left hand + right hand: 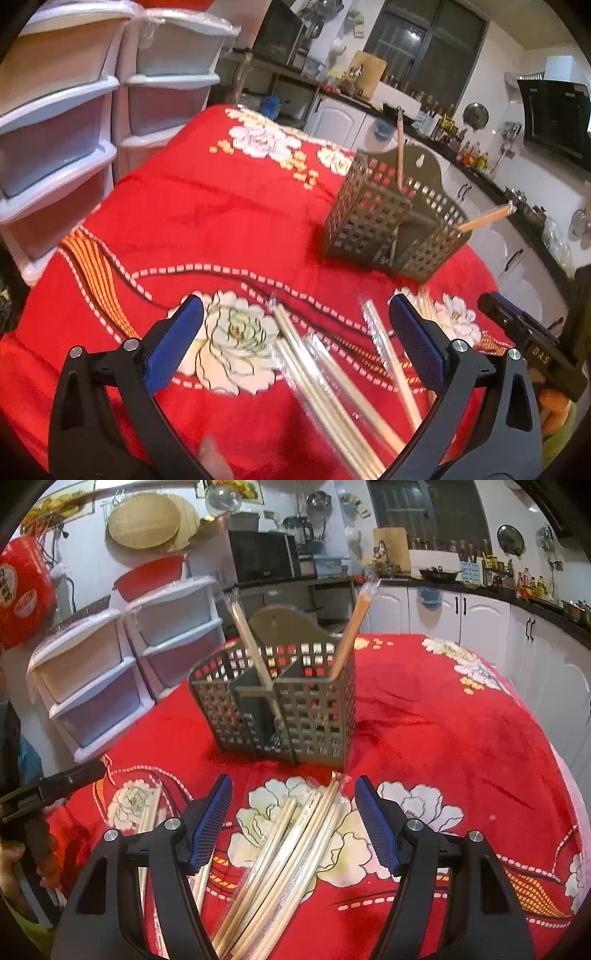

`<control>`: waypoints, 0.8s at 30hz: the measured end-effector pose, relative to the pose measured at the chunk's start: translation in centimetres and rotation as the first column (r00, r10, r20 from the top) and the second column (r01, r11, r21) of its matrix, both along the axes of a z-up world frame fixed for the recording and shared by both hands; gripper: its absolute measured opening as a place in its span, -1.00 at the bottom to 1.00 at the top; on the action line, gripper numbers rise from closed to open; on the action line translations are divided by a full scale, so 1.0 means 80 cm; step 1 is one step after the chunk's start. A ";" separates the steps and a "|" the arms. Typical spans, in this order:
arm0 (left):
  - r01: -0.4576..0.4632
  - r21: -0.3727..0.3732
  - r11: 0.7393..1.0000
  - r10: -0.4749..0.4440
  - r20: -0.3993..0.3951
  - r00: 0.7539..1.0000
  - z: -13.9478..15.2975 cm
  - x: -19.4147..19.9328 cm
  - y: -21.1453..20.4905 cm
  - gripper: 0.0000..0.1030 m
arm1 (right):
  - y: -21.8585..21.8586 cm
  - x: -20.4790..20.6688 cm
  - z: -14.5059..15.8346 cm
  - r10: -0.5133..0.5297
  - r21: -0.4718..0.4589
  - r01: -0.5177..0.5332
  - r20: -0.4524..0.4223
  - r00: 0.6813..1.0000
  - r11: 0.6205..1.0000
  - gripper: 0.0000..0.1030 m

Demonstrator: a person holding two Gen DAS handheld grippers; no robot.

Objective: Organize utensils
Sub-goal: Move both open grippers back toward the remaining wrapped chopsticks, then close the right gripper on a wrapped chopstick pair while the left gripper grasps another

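Observation:
A grey lattice utensil holder (391, 218) (280, 705) stands on the red flowered tablecloth (221, 206) (443, 720). Two wrapped chopstick pairs lean in it, one in each side (251, 642) (351, 631). Several wrapped chopstick pairs (325, 384) (288, 853) lie loose on the cloth. My left gripper (295, 332) is open and empty above them. My right gripper (293, 812) is open and empty over the pile. The right gripper's tip shows in the left wrist view (517, 325), and the left gripper shows in the right wrist view (55, 786).
White plastic drawer units (55, 110) (110, 672) stand at the table's left edge. A kitchen counter with white cabinets (480, 609) runs behind and to the right. The table edge curves down on the right (569, 786).

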State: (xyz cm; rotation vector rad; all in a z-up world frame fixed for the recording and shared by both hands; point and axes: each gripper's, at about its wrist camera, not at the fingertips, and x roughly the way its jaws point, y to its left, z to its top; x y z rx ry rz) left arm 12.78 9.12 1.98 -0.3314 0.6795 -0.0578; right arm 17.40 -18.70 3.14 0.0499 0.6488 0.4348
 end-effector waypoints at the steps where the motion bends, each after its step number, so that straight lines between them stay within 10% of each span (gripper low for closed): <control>1: 0.006 -0.003 1.000 -0.006 -0.011 1.000 -0.006 0.000 0.000 0.78 | 0.002 0.003 -0.004 0.001 -0.006 -0.001 -0.009 1.000 1.000 0.28; 24: 0.043 -0.181 0.983 -0.078 -0.189 0.979 -0.069 0.068 0.014 -0.20 | 0.001 0.108 -0.081 -0.133 -0.021 0.132 -0.240 0.961 0.991 -0.14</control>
